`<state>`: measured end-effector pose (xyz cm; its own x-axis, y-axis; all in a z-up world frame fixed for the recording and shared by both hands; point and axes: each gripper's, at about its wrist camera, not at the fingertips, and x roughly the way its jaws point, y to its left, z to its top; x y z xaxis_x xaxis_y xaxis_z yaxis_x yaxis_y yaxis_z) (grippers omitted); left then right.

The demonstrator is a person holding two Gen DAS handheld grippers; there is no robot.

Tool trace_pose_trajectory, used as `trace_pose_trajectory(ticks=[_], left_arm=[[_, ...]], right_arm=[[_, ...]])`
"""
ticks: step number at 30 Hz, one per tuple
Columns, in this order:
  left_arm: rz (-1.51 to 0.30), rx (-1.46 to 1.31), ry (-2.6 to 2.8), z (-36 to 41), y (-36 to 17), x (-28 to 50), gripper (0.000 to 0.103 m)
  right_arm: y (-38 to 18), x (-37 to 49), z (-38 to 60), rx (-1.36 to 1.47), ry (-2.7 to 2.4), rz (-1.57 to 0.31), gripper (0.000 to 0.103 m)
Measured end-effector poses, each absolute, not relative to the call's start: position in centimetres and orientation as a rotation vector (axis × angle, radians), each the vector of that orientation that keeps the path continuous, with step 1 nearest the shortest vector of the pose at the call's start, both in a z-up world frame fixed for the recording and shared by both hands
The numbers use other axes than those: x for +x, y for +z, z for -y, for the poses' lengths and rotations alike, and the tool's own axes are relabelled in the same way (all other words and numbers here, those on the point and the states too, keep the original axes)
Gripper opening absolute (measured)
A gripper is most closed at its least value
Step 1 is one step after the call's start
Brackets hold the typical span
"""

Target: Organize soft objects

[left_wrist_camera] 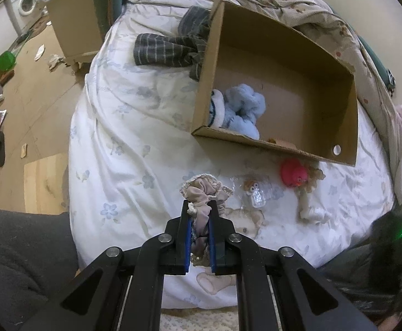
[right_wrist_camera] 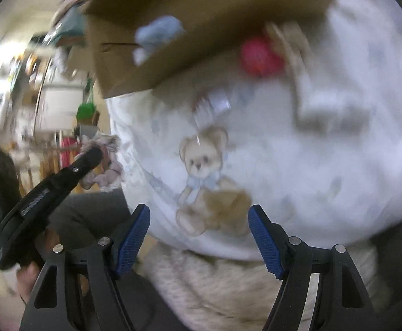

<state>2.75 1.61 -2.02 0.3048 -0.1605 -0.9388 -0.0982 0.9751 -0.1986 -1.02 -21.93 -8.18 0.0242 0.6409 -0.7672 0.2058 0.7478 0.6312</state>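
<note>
The scrunchie (left_wrist_camera: 203,193) sits clamped between the left gripper's (left_wrist_camera: 200,209) fingers.

Home bedroom: bed (left_wrist_camera: 123,127) with teddy-print duvet, washing machine (left_wrist_camera: 25,1) nearby.

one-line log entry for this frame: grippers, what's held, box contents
left gripper: shut on scrunchie | right gripper: open, empty | cardboard box: blue plush toy inside | pink toy: on bed, outside box
</note>
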Motion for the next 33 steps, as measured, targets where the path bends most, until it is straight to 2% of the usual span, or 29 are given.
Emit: trace_pose_trajectory(ticks=[2, 6, 16, 23, 24, 33], left_arm=[[-1.260, -0.244, -0.036, -1.8, -1.9, 2.7, 0.009], [-1.257, -0.245, -0.037, -1.9, -1.9, 2.7, 0.009], [-1.254, -0.243, -0.045, -1.6, -1.8, 2.9, 0.009], [-1.254, -0.242, -0.046, -1.6, -1.9, 2.9, 0.009], [-1.254, -0.240, -0.045, -1.5, -1.9, 3.0, 0.009], [-1.262, -0.223, -0.046, -1.5, -2.2, 2.9, 0.009]], right_arm=[[-9.2, -1.7, 21.4, 0.764, 0.348, -1.565, 0.061], [-10.8, -2.2, 20.0, 0.769, 0.276, -1.593, 0.051], [-12.7, -0.7, 18.5, 0.664, 0.165, -1.599, 0.051], [-12.9, -0.2, 18.0, 0.540, 0.172, -1.598, 0.021], [-12.8, -0.3, 18.2, 0.540, 0.177, -1.592, 0.012], [-8.0, -1.2, 19.8, 0.518, 0.278, -1.477, 0.010]])
